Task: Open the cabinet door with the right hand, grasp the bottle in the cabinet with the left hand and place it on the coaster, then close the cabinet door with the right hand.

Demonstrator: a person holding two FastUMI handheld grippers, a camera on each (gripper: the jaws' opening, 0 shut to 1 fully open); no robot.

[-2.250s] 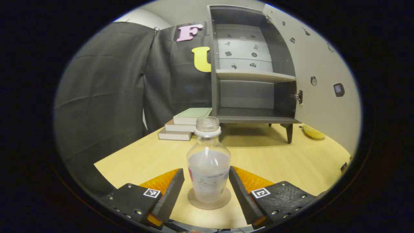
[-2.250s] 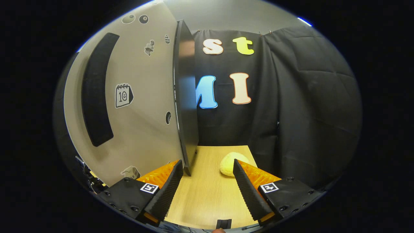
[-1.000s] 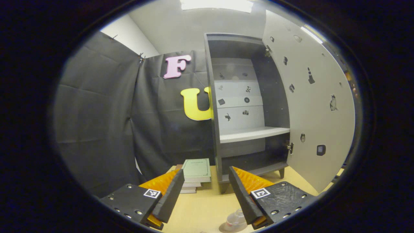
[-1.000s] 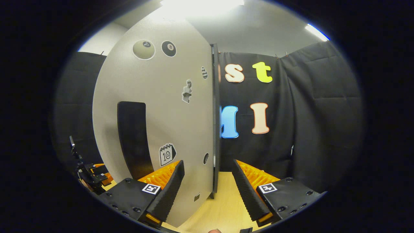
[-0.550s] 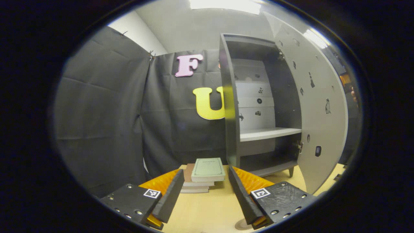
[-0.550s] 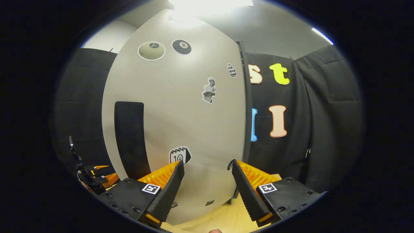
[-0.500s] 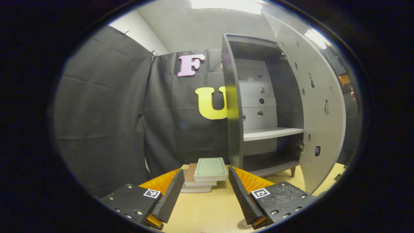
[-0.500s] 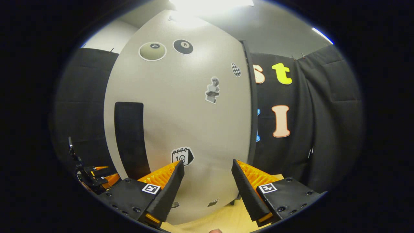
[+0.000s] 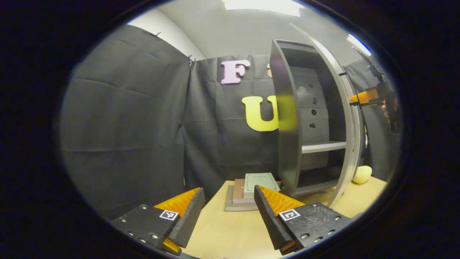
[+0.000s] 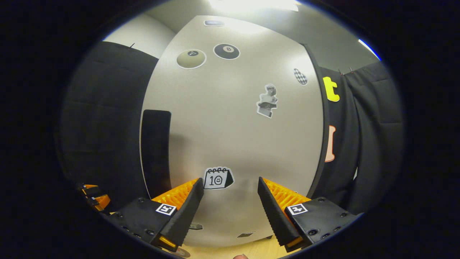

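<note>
The door (image 10: pixel 233 136) stands broadside just ahead of the right claw (image 10: pixel 230 207), its fingers apart and empty, handle (image 10: pixel 155 154) to the left; left claw (image 9: pixel 228 216) also apart, farther off.

In the left gripper view, the left gripper (image 9: pixel 229 205) has two black wedge-shaped fingers (image 9: pixel 187 217) backed by ribbed orange plastic. Each finger sits on a flat black block studded with small silver screws, and each block carries a small square black-and-white marker. The right-hand block has a rough, textured top. In the right gripper view, the right gripper (image 10: pixel 230 203) has the same build: black ridged fingers (image 10: pixel 275 212), orange ribbed backing, black blocks with screws and square markers, and orange tabs at the finger bases.
</note>
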